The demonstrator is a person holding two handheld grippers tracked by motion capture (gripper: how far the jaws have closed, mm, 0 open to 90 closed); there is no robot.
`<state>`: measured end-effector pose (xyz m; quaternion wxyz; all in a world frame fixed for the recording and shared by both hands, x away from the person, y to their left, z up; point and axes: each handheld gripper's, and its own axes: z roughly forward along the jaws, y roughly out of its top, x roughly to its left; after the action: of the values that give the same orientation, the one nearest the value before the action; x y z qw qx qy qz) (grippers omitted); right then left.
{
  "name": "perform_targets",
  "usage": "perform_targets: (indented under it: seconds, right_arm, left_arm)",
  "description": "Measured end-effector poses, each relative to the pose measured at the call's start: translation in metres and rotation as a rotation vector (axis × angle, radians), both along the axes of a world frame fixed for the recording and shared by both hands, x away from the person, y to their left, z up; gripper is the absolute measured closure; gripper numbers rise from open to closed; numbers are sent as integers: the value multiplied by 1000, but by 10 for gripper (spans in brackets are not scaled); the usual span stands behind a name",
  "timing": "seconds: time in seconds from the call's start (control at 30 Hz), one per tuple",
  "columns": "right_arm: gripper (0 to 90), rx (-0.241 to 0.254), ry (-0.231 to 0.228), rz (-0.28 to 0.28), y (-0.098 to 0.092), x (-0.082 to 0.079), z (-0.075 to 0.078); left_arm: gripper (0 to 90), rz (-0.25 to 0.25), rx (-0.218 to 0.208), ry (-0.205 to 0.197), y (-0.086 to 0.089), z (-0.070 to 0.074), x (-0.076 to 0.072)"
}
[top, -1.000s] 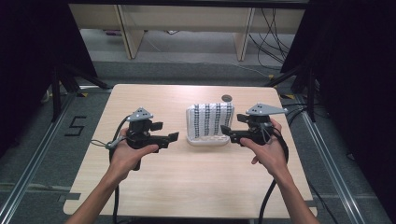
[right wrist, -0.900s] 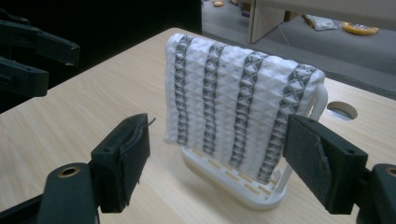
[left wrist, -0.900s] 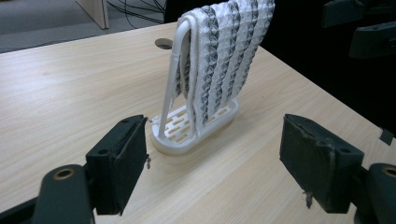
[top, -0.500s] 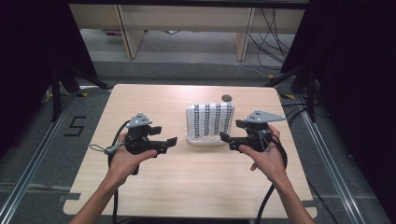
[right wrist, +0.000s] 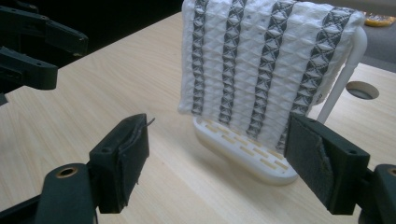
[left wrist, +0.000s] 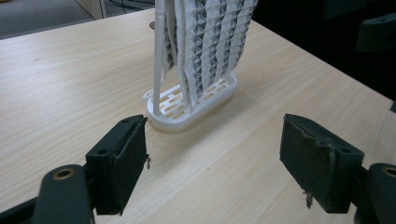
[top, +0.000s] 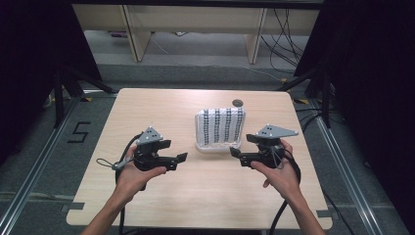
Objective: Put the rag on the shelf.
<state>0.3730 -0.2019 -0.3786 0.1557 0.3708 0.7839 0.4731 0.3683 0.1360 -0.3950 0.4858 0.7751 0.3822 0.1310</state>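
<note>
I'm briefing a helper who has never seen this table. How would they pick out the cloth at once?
Start at the wooden table and look right of its middle, toward the far edge, where a small white slotted rack stands. The cloth hangs over that rack's rail. It is white and waffle-textured with dark vertical stripes, the only fabric there, between the open left tongs and right tongs.

**Black grippers, grey plates, bare forearms**

Flanking the towel rack [top: 219,145], the left gripper [top: 179,159] and right gripper [top: 235,154] are black, each topped by a grey three-cornered plate. Black cables trail from both. Worn pads [left wrist: 122,158] line the jaws; brass-coloured pivots show. Both forearms are sleeveless.
</note>
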Motion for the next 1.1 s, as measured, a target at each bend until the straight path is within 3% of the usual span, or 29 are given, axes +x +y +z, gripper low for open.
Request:
perform_targets:
  seconds: [0.17, 0.2, 0.23, 0.27, 0.3, 0.37, 0.4, 0.43, 0.5, 0.53, 0.7, 0.87, 0.9, 0.93, 1.0, 1.1]
  right_arm:
    - [232, -11, -25, 3, -2, -2, -2]
    - [231, 16, -6, -6, 0, -3, -3]
    - [230, 1, -22, 10, -2, -2, -4]
    - [230, 1, 2, -2, -2, -4, -4]
    - [230, 8, -14, 12, -2, -3, -6]
    - [232, 7, 7, 12, -1, -5, -8]
    - [232, -3, -13, 19, -2, -4, -9]
    - [232, -1, 13, 6, -2, -6, -9]
    - [232, -16, -13, 9, -2, -6, -11]
    - [232, -8, 7, 5, -1, -9, -11]
    - [235, -31, -12, 26, 0, -14, -16]
    - [235, -31, 15, 34, 3, -22, -22]
    - [235, -47, -8, 39, 3, -22, -23]
    - [235, -39, 22, 33, 5, -25, -27]
    - [234, -55, 10, 45, 4, -25, -28]
    - [231, -58, 20, 55, 3, -26, -35]
  left_arm:
    - [224, 4, 10, -14, 0, -1, -1]
    - [224, 5, 14, -17, 0, -2, -2]
    - [224, -1, 17, -11, 0, -3, -2]
    - [224, -5, 17, -13, 0, -4, -3]
    - [224, -1, 16, -16, 0, -5, -4]
    - [224, -7, 28, -14, 0, -6, -5]
    - [224, -10, 31, -17, 1, -7, -6]
    - [224, -14, 26, -19, 1, -9, -6]
    - [224, -12, 34, -16, 2, -12, -8]
    - [224, -15, 37, -19, 3, -13, -9]
    - [224, -20, 56, -12, 5, -23, -17]
    - [224, -26, 58, -14, 8, -30, -23]
    - [224, -24, 68, -16, 9, -31, -25]
    - [223, -33, 81, -15, 11, -32, -26]
    - [223, -26, 61, -20, 11, -35, -28]
    - [223, -30, 71, -15, 12, -38, -33]
